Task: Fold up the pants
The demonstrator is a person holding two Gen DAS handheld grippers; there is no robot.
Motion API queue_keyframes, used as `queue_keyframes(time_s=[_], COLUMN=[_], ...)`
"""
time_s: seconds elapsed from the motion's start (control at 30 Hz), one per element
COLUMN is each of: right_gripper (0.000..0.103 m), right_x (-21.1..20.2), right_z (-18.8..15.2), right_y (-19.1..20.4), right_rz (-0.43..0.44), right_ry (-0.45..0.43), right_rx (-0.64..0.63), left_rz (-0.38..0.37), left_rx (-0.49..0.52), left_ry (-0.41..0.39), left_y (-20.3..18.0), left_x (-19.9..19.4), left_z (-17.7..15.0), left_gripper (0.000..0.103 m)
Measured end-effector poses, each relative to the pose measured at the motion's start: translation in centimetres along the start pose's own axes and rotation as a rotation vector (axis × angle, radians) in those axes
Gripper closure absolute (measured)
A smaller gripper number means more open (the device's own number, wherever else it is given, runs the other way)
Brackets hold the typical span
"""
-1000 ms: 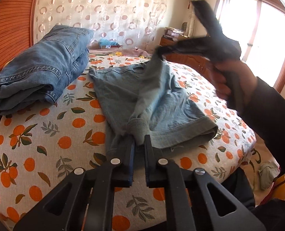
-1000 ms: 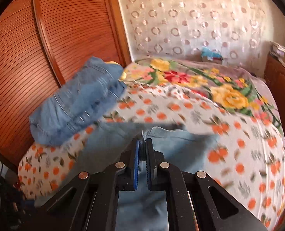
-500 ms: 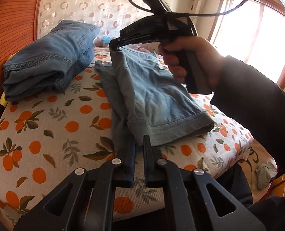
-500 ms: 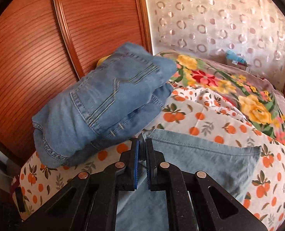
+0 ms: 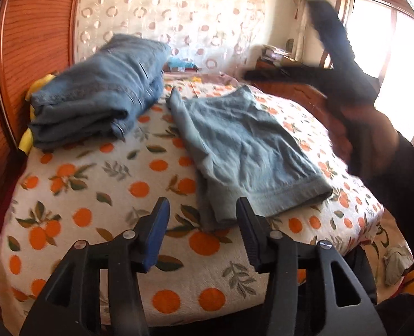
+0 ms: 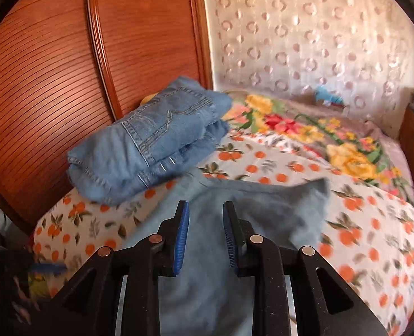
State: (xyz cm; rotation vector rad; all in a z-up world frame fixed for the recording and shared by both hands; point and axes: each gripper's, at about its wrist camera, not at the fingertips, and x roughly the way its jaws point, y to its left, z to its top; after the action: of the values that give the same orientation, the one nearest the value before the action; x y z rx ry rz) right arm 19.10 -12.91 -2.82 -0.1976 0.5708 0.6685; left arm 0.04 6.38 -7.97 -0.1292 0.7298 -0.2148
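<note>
Light blue pants (image 5: 243, 148) lie folded in half on the orange-print bed cover (image 5: 95, 196), hem end toward me. My left gripper (image 5: 202, 221) is open and empty, just above the near hem corner. My right gripper (image 6: 205, 224) is open and empty, above the far end of the same pants (image 6: 249, 218). The right gripper also shows in the left wrist view (image 5: 333, 67), blurred, held in a hand above the bed's right side.
A stack of folded darker jeans (image 5: 100, 92) sits at the bed's back left, against a wooden wardrobe (image 6: 67, 70). A floral blanket (image 6: 319, 134) covers the bed's far part. A window (image 5: 389, 42) is at right. A cloth (image 5: 397, 263) lies on the floor.
Both grippers have opened and let go of the pants. The right gripper has lifted up and away to the right. The pants now lie flat, folded.
</note>
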Motion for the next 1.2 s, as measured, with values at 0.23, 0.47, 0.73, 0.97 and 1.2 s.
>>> queue_keyframes(time_s=[0.23,0.47,0.73,0.97,1.2], right_gripper=[0.078,0.077,0.050,0.049,0.049], right_x=[-4.5,-6.3,-6.8,-7.7,-8.9], right_z=[-6.0,-10.0,-12.4,-13.4,-14.9], right_y=[0.2,1.8,1.0,1.6,1.6], right_rz=[-0.075,-0.030,-0.025,-0.064,-0.070], right_ry=[-0.001,0.042,0.076,0.065,0.037], right_rx=[0.006,0.033,0.111,0.170,0.217], left_rz=[0.016,0.016,0.029,0.026,0.022], left_rx=[0.029,0.068,0.095,0.118,0.120], left_ry=[-0.029,0.014,0.065,0.111,0.104], left_y=[-0.3,-1.5,-1.5,-1.6,-1.3], left_x=[-0.6,1.3,3.4,4.9,4.9], left_z=[1.1,1.5,1.5,1.4,0.9], left_gripper=[0.052,0.052,0.052,0.052,0.050])
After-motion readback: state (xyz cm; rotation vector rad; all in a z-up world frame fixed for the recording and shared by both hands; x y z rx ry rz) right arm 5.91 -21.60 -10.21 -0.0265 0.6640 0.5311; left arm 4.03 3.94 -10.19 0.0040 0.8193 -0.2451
